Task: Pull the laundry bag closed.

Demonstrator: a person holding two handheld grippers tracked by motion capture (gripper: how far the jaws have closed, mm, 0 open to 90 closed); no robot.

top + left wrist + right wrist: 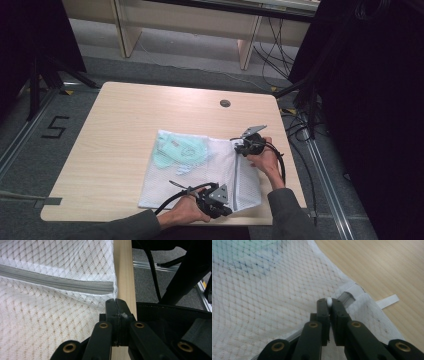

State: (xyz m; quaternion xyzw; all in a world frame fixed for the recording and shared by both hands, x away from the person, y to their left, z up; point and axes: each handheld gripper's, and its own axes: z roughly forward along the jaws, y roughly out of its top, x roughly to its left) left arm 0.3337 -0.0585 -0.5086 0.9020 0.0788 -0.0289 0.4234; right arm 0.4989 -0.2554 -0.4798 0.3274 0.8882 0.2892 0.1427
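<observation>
white mesh laundry bag flat on worktop, near-right, green garment inside | left gripper jaws clenched on bag's near edge | right gripper jaws pinching white zipper pull, far-right corner

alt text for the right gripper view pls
The right claw is shut on a small white zipper pull at the end of a white mesh laundry bag, which lies on a light wooden table. Something pale green shows through the mesh.
</observation>
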